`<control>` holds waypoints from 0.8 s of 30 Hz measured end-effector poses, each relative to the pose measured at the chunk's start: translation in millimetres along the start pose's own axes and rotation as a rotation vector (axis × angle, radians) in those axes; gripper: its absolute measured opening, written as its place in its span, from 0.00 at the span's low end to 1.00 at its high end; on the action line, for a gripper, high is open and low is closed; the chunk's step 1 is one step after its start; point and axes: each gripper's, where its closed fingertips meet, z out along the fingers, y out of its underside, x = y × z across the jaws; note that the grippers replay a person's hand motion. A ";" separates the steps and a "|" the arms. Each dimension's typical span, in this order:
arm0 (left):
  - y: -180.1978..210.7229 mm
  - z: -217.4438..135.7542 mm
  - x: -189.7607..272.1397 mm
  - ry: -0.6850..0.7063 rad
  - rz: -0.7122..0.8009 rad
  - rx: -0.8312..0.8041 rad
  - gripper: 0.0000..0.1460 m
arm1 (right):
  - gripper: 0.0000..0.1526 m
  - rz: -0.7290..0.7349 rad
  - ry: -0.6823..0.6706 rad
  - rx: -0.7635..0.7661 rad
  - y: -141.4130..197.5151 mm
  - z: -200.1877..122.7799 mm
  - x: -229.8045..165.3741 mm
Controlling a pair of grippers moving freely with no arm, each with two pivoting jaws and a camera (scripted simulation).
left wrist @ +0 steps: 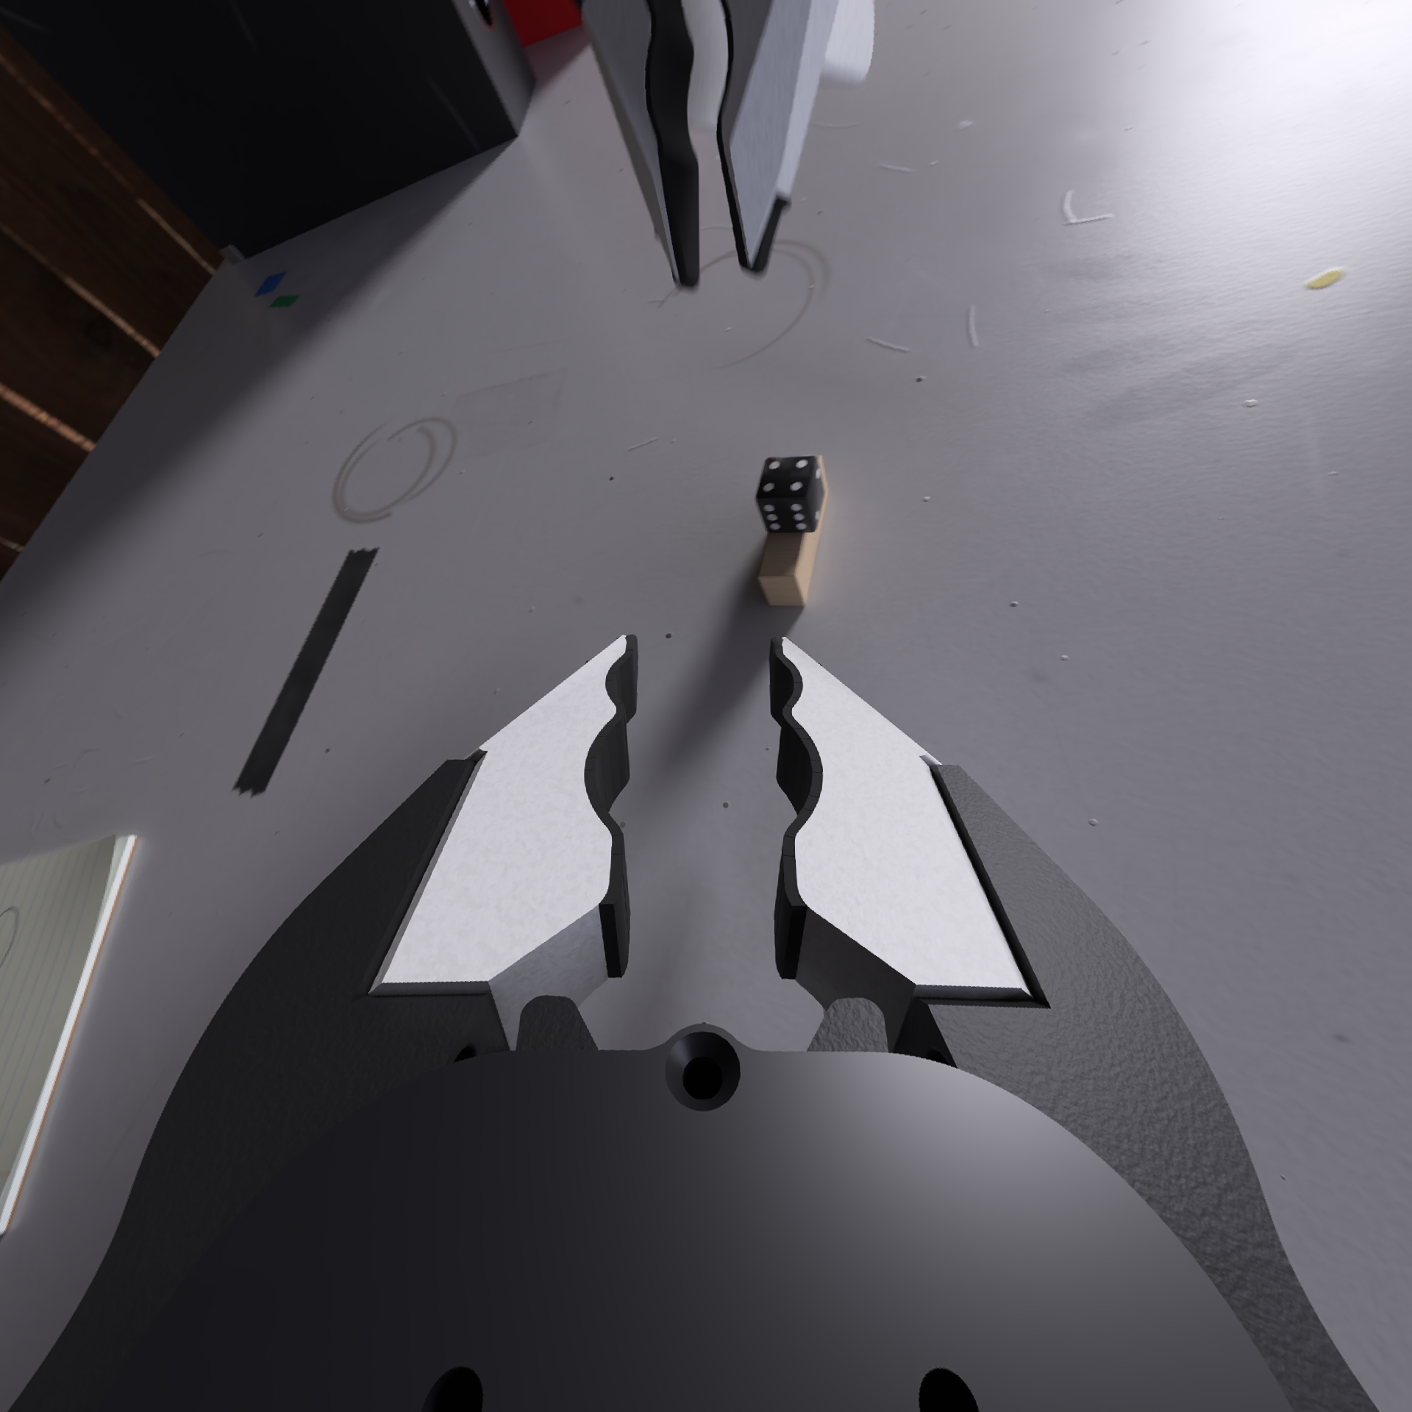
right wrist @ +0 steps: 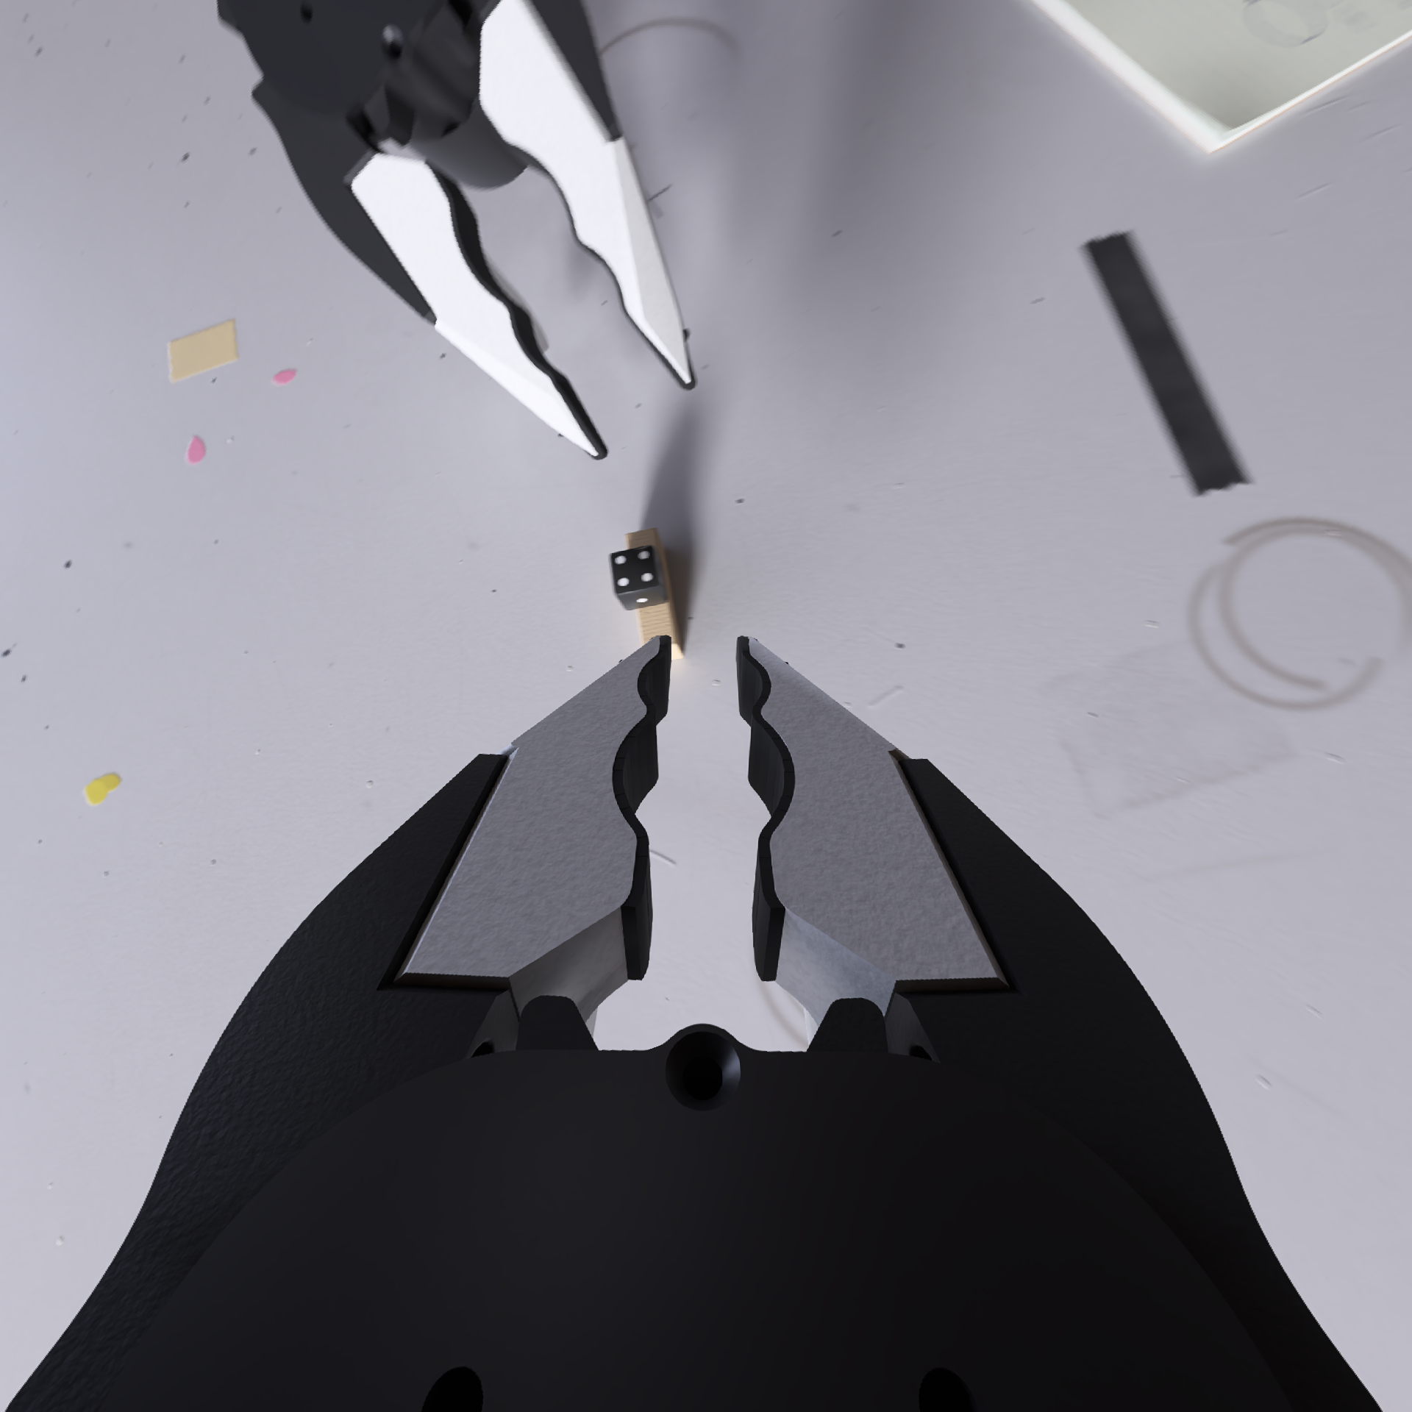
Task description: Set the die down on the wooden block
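Your left gripper (left wrist: 703,646) and right gripper (right wrist: 699,646) gape empty; die (left wrist: 792,494) sits atop wooden block (left wrist: 787,577). Only the right wrist view shows a tan patch (right wrist: 202,350).

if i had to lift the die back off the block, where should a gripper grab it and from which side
Probably from above, pinching two opposite side faces of the die. It sits on one end of the narrow wooden block, so its sides stand clear above the table, and a level approach could knock the block. Both the left gripper and right gripper are open and empty.
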 end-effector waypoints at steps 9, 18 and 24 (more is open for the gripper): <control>7.1 2.6 -14.8 -0.092 -0.026 -0.047 0.22 | 0.10 0.038 0.210 0.118 -1.9 -65.7 46.0; 10.5 4.9 -18.8 -0.123 -0.031 -0.076 0.21 | 0.10 0.079 0.345 0.117 18.0 -105.7 93.9; 11.6 5.8 -19.3 -0.124 -0.034 -0.085 0.21 | 0.10 0.086 0.395 0.089 28.7 -117.6 117.2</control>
